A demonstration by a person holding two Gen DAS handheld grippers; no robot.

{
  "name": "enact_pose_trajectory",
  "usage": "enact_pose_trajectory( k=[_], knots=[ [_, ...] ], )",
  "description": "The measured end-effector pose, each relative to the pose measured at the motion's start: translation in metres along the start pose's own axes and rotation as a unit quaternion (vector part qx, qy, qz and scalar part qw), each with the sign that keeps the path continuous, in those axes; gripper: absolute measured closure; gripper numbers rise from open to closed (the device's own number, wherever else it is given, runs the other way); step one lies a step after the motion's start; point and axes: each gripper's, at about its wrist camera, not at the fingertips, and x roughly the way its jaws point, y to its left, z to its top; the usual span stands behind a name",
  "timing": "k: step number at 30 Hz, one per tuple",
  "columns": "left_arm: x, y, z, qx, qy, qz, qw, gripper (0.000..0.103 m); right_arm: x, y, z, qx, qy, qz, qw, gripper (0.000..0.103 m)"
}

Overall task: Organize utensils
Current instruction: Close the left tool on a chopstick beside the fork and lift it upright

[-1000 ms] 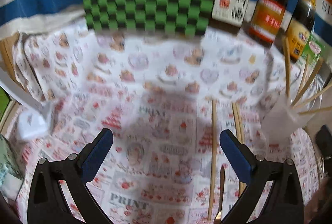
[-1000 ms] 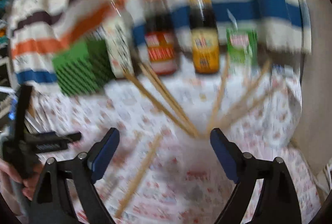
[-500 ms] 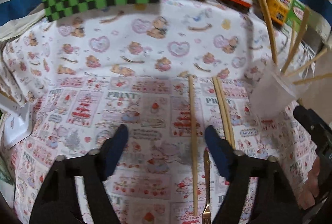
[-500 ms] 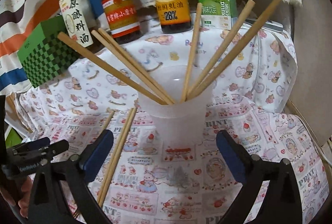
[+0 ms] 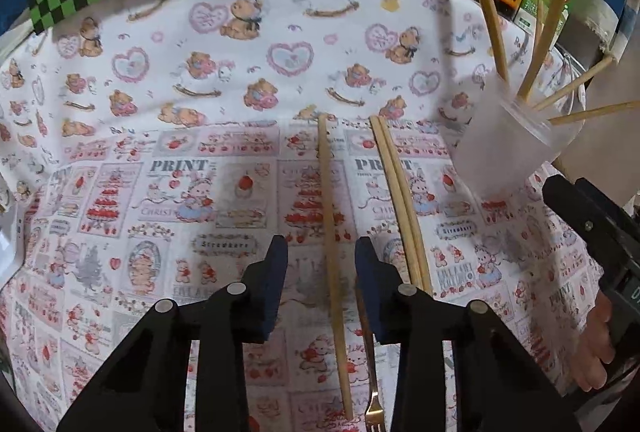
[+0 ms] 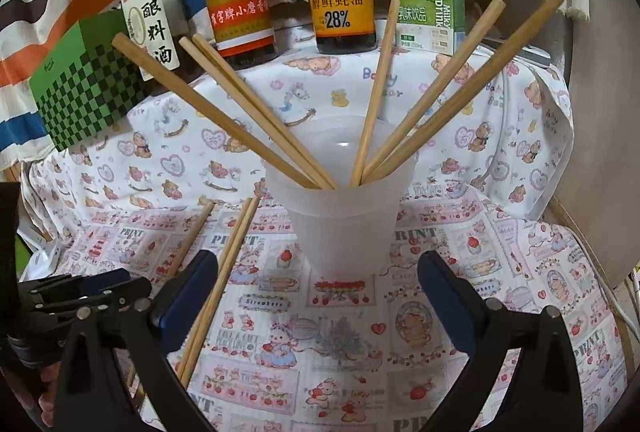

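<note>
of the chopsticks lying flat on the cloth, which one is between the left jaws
The single chopstick, lying alone left of the touching pair. It runs between the left gripper's closing jaws; the pair lies outside them.

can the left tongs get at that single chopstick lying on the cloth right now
Probably yes. The single chopstick lies flat between the left tongs, whose jaws have just been closing, not yet pressing it. Nothing covers it.
</note>
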Motion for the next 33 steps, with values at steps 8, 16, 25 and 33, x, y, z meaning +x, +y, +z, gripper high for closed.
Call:
enact_pose_trajectory(
  k=[8, 16, 25, 33],
  knots=[
    [0.009, 0.001, -0.001, -0.002, 0.005, -0.018, 0.9998, 0.075, 0.0, 0.007, -0.002, -0.019, 0.0, -0.001, 1.0, 0.003],
    [0.018, -0.006, -0.003, 0.015, 0.041, 0.0, 0.999, 0.097, -0.003, 0.007, -0.001, -0.027, -0.009, -0.008, 1.0, 0.003],
    [-0.022, -0.001, 0.003, 0.016, -0.036, -0.02, 0.999, 0.097, -0.004, 0.012, -0.003, -0.041, -0.012, -0.006, 0.999, 0.003],
    [-0.088, 0.006, 0.007, -0.012, -0.187, -0.048, 0.9811, 0.098, -0.005, 0.017, -0.005, -0.04, -0.009, 0.013, 0.999, 0.003]
  ],
)
